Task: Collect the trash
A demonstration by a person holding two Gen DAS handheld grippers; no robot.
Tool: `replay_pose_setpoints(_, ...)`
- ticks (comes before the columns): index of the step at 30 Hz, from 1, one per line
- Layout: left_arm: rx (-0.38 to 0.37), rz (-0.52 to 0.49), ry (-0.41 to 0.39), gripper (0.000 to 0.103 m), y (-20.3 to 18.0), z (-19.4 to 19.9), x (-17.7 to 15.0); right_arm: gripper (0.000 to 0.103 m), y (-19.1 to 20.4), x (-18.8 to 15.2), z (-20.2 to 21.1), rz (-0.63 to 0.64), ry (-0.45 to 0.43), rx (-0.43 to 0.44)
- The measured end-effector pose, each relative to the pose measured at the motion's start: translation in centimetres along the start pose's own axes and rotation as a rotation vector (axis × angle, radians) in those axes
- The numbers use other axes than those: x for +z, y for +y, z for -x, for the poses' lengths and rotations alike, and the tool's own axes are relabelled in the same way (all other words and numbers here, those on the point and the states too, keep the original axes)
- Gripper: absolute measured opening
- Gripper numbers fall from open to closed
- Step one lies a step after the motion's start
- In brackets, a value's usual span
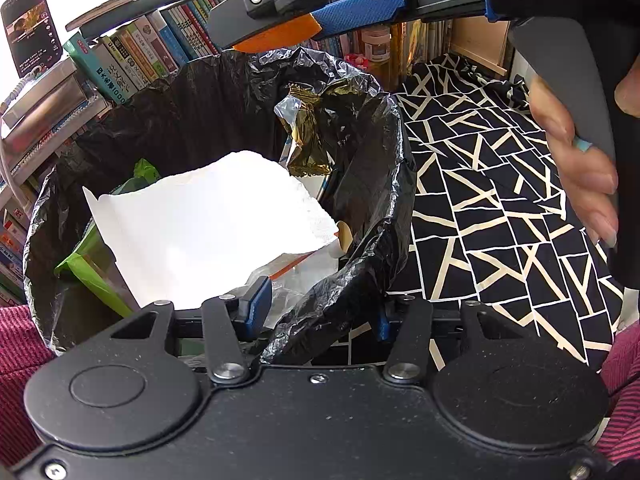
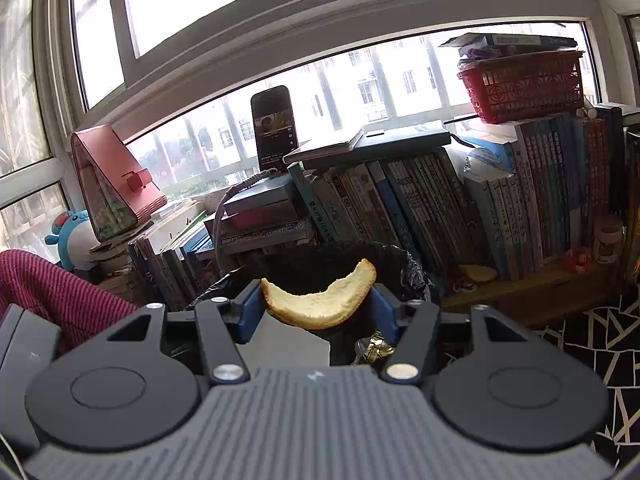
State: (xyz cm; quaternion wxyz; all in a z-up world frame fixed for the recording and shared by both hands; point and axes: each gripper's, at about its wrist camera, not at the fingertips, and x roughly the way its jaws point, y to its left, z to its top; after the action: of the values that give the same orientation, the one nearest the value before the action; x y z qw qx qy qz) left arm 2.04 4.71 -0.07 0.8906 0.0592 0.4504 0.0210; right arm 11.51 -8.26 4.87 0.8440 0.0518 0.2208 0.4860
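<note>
Left gripper point(image 1: 316, 312) pinches the bin bag point(image 1: 360, 184) rim at six o'clock, holding its mouth open. Right gripper point(image 2: 316, 304), directly above, spans a curved peel point(image 2: 320, 300), ends touching both pads, long axis crosswise; whether it is gripped or slipping free is unclear. Bag depths hidden by white paper point(image 1: 208, 224).

Black two-finger grippers, blue-padded fingers point(image 1: 258, 300), silver screws, magenta ribbed sleeve point(image 2: 60, 292).
</note>
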Motion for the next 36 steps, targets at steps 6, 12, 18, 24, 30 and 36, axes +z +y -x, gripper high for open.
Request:
replay_pose_setpoints(6, -0.001, 0.001, 0.000, 0.049, 0.00, 0.01, 0.00, 0.070, -0.02, -0.18, -0.24, -0.004, 0.014, 0.003)
replay_pose_setpoints(12, 0.000, 0.000, 0.000, 0.049, 0.00, 0.00, -0.01, 0.073, 0.10, -0.19, -0.21, -0.001, 0.013, 0.007)
replay_pose_setpoints(18, 0.001, 0.000, 0.001, 0.049, 0.13, -0.01, 0.01, 0.075, -0.04, -0.22, -0.22, -0.005, 0.013, 0.003)
replay_pose_setpoints(24, 0.003, -0.002, 0.000, 0.049, 0.19, -0.01, 0.03, 0.077, -0.07, -0.26, -0.24, -0.005, 0.014, 0.000)
replay_pose_setpoints(30, 0.003, -0.002, 0.000, 0.050, 0.22, -0.04, 0.03, 0.080, -0.13, -0.27, -0.24, -0.003, 0.011, -0.007)
replay_pose_setpoints(36, 0.003, -0.002, 0.001, 0.050, 0.21, -0.04, 0.02, 0.084, -0.07, -0.20, -0.04, -0.004, 0.002, -0.028)
